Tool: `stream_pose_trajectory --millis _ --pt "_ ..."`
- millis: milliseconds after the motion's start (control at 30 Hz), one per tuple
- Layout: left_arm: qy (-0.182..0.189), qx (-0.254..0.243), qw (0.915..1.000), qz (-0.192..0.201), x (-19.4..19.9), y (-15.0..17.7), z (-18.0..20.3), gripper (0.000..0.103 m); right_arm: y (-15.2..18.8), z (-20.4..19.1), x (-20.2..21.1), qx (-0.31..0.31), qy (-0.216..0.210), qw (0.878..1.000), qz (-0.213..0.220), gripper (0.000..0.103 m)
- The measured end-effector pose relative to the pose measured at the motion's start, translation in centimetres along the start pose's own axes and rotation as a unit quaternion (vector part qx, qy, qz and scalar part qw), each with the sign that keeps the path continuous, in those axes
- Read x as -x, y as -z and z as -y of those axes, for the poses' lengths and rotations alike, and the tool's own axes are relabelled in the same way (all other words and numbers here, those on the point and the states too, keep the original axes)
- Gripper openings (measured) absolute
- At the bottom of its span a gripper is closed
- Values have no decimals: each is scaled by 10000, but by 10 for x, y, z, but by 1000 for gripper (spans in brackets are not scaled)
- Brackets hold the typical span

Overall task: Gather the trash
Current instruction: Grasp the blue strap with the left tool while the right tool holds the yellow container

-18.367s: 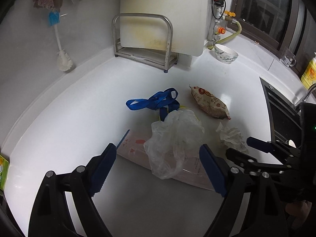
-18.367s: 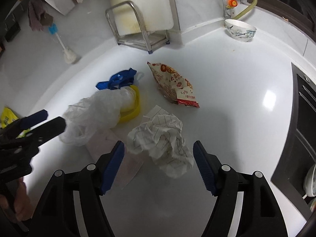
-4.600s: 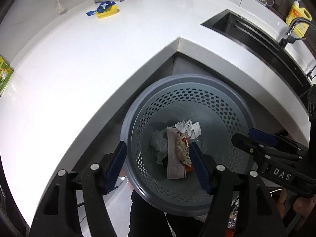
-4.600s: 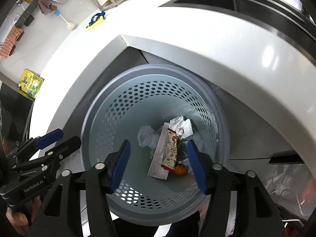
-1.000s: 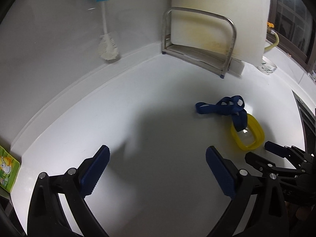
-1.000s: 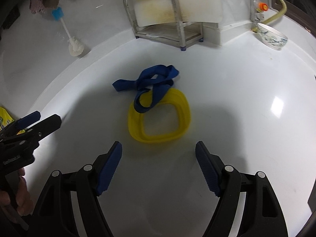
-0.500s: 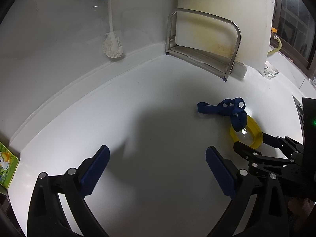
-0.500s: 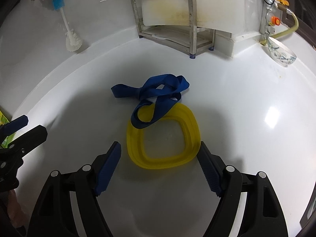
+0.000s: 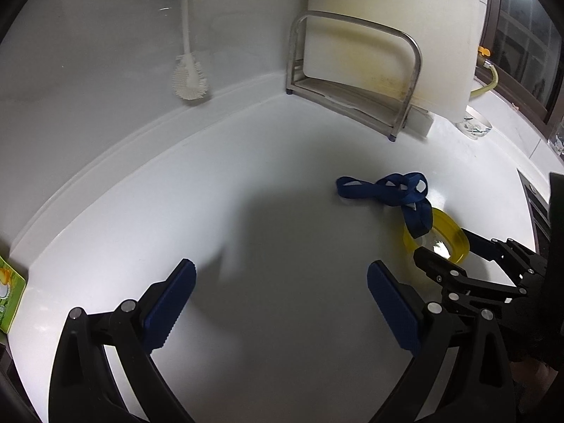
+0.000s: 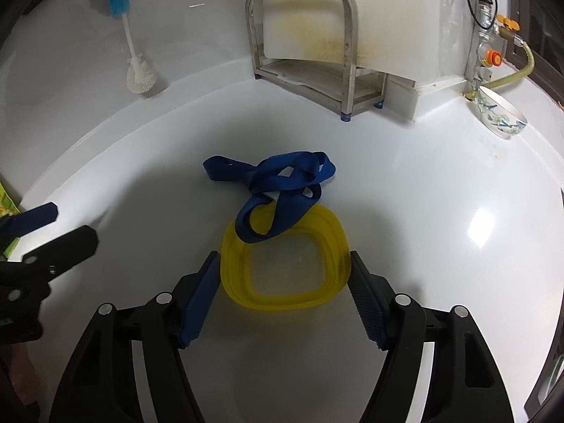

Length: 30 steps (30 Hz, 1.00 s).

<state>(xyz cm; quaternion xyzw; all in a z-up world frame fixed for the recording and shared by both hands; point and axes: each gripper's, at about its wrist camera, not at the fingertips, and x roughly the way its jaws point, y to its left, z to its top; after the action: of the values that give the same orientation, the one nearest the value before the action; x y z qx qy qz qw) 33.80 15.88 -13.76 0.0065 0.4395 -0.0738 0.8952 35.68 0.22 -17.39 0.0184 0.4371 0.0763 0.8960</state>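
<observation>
Your right gripper (image 10: 284, 283) has its jaws on either side of the yellow ring (image 10: 285, 264), low in the middle of the right wrist view, and they are closing. The pads sit just at the ring's outer edges, and you cannot tell from here whether they press yet. Close evenly so both sides meet the ring together; it looks soft and will likely fold inward, so expect it to buckle rather than resist.

The blue strap (image 10: 278, 190) lies across the ring's far edge, above centre in that view. It may come up with the ring or slide off, so lift slowly and watch it. If it drops, it is the next piece to collect.

Your left gripper (image 9: 280, 303) hangs wide apart over the bare white counter (image 9: 176, 194), at the bottom of the left wrist view, holding nothing. Keep it clear of the right one, or move it toward the strap's loose end, right of centre in its own view.
</observation>
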Motion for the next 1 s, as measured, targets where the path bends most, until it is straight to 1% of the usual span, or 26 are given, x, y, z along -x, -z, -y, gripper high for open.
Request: stream_pose_trajectory --millis 200,400,533,600,700,867,1000 --pt "180 -93 9998 11 1 -2 18 96 13 16 20 -208 24 9998 39 69" --pt "386 -176 9991 -21 -3 -4 41 96 37 43 41 -461 56 9989 44 69" --pt "514 -331 9981 -39 -9 -5 62 96 51 61 52 -677 -155 9976 22 68" --pt "583 -387 9975 -65 -12 -6 72 96 56 65 57 -644 -222 9977 -2 68" --pt "693 -519 9962 -70 -15 -7 88 96 61 69 63 -631 -187 9978 9 68" --pt "856 -649 9942 -91 -21 -12 108 96 68 78 68 -796 -196 9966 70 69" --pt "902 -725 9932 -109 -32 -19 121 96 69 79 68 -814 -245 9963 94 69"
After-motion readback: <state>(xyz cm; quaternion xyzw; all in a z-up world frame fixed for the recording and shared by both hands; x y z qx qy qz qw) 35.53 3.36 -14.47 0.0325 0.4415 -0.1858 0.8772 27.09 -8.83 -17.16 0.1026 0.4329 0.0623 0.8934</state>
